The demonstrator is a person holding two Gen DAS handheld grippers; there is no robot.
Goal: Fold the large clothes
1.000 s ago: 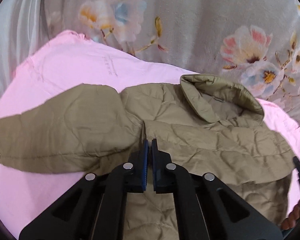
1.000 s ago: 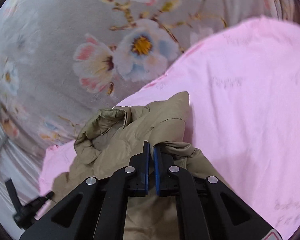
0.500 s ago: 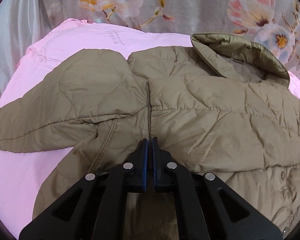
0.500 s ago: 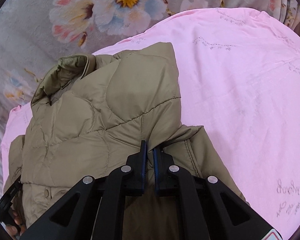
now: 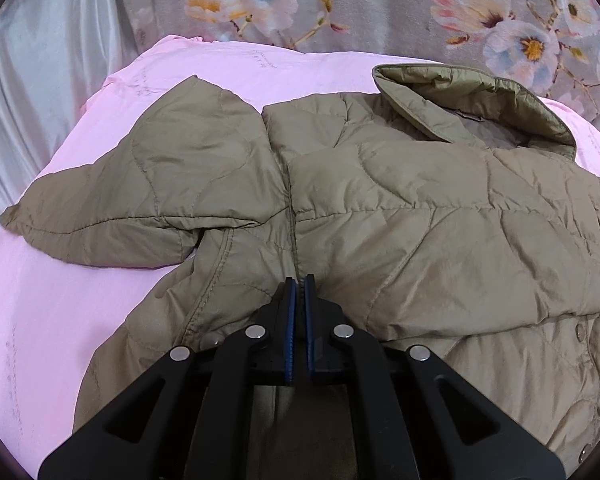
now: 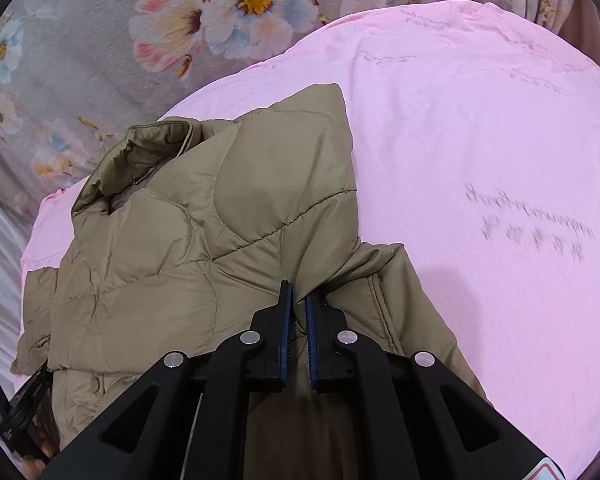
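Olive quilted jacket (image 5: 400, 208), puffy, soft and probably slippery, is lying on the pink sheet (image 5: 60, 280); I'm keeping both left gripper (image 5: 299, 280) and right gripper (image 6: 298, 294) jaws clamped on side seams below its collar (image 5: 480, 108).

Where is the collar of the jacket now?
The collar stands up at the far end of the olive jacket, upper right in the left wrist view, near the pink sheet's edge beside the flowered cloth.
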